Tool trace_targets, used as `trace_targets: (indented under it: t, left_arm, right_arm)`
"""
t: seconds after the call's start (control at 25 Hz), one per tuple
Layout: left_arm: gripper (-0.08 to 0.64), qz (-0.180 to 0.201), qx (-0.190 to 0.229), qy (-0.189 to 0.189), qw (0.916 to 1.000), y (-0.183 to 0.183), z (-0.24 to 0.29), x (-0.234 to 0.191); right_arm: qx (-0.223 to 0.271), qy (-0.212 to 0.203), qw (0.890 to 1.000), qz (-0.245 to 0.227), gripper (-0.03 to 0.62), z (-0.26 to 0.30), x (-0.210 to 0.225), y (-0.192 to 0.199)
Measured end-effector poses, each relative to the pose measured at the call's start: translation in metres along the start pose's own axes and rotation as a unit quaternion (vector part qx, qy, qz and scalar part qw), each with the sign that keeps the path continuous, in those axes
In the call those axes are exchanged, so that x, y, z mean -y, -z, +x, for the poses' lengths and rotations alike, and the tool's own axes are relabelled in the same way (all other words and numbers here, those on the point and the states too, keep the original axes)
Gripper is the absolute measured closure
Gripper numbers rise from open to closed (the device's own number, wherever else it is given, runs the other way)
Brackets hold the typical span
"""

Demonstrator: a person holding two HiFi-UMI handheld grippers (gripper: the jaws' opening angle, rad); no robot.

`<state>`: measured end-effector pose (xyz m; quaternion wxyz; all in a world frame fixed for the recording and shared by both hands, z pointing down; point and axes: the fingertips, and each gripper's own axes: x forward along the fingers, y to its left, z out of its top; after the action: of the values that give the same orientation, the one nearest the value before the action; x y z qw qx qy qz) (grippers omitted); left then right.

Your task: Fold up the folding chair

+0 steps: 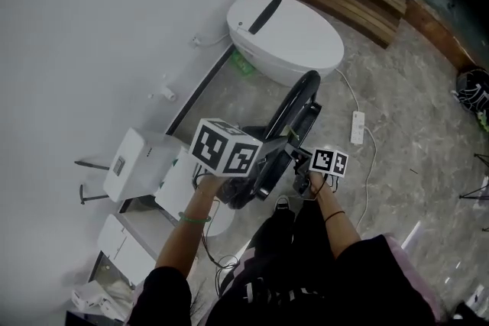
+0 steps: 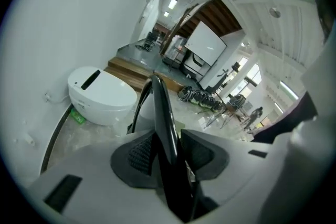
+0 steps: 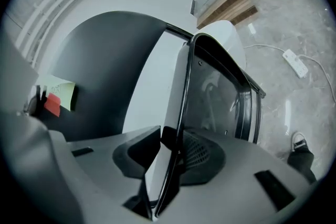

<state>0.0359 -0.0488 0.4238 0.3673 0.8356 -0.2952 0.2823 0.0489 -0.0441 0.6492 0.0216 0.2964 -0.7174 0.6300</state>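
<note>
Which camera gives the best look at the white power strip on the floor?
Head view: the power strip shows whole, from above. The right gripper view has it too, warped near the picture's edge. The left gripper view misses it.

Left gripper (image 2: 167, 150) jaws pinch black folding chair (image 2: 160, 105) edge, lower centre. White rounded unit (image 2: 102, 97) mid-left, on floor (image 2: 79, 134).
</note>
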Motion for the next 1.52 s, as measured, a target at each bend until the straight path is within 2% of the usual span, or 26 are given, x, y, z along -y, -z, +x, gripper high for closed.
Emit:
trace_targets:
  t: [0.12,0.28,0.44,0.56,0.84,1.0,1.24,1.4,1.52]
  left_arm:
    - [0.437,-0.009,-0.004,-0.001,1.0000,0.000,-0.005,-0.015]
    - [0.454,-0.052,0.030,-0.015,0.9981,-0.008,-0.017,-0.037]
    - [0.456,-0.065,0.009,-0.032,0.9973,-0.009,-0.018,-0.046]
    - [0.456,-0.090,-0.006,-0.074,0.9932,-0.006,-0.027,-0.057]
    - [0.456,-0.158,0.054,-0.102,0.9806,-0.020,-0.061,-0.084]
    - [0.456,-0.188,0.092,-0.133,0.9687,-0.029,-0.084,-0.097]
    - [0.456,-0.198,0.122,-0.166,0.9582,-0.047,-0.112,-0.130]
    - [0.456,-0.197,0.130,-0.169,0.9570,-0.054,-0.131,-0.166]
    - [0.456,-0.194,0.124,-0.161,0.9597,-0.053,-0.155,-0.208]
  right_arm:
    - [-0.025,-0.016,0.999,-0.011,0.477,0.009,-0.005,0.001]
    - [-0.076,-0.038,0.996,-0.001,0.495,0.025,-0.014,0.000]
    - [-0.130,-0.024,0.991,0.020,0.502,0.029,-0.014,0.001]
    - [-0.178,-0.015,0.984,0.017,0.502,0.037,-0.017,0.003]
    - [-0.242,-0.039,0.969,-0.021,0.512,0.064,-0.049,-0.015]
    - [-0.258,-0.059,0.963,-0.044,0.514,0.084,-0.072,-0.026]
    - [-0.256,-0.075,0.961,-0.069,0.514,0.128,-0.103,-0.049]
    - [-0.253,-0.069,0.962,-0.077,0.514,0.167,-0.119,-0.058]
    - [-0.251,-0.052,0.964,-0.073,0.512,0.210,-0.135,-0.059]
